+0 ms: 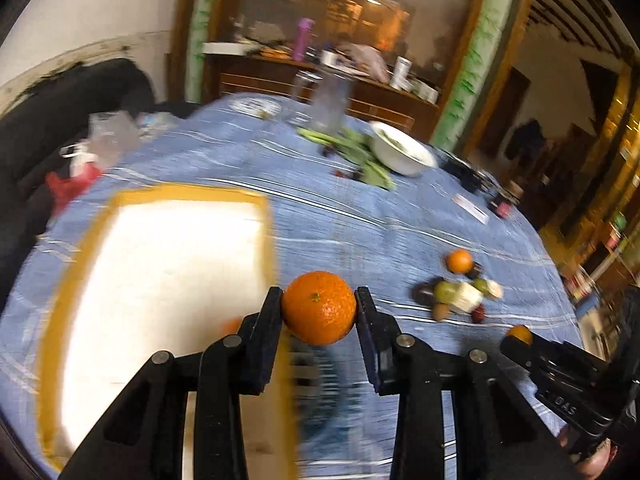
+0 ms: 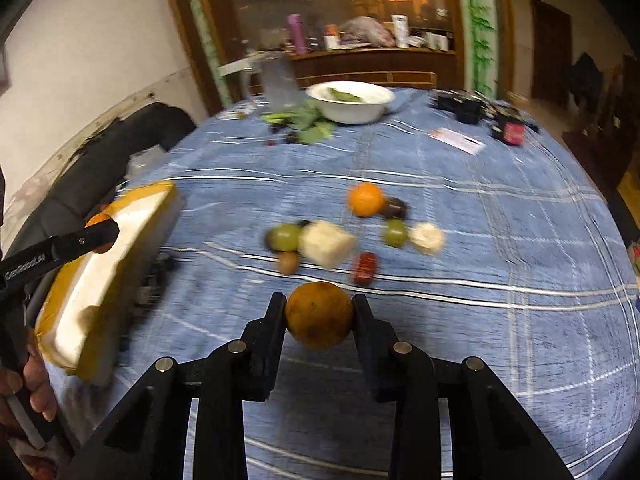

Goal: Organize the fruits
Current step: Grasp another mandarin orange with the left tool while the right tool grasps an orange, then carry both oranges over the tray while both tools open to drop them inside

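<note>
Orange round mandarins, 2 of them (image 1: pixel 319 307) (image 2: pixel 319 315), sit clamped in the left gripper (image 1: pixel 319 310) and right gripper (image 2: pixel 319 316), apparently bound for the yellow-rimmed white foam tray (image 1: pixel 160 276) at 9 o'clock.

Tray (image 2: pixel 120 264) left on the table (image 2: pixel 480 280), fruit pile (image 2: pixel 328 240) right, bowl (image 2: pixel 352 104) behind.

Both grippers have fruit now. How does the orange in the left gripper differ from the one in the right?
The left gripper's orange is bright, glossy orange with its stem dimple facing the camera; the right gripper's orange is duller, brownish yellow, and shows no stem mark. The left one hangs beside the white tray; the right one hangs in front of the loose fruit pile. Both are round, similar in size, and clamped between black fingers above the blue cloth.
</note>
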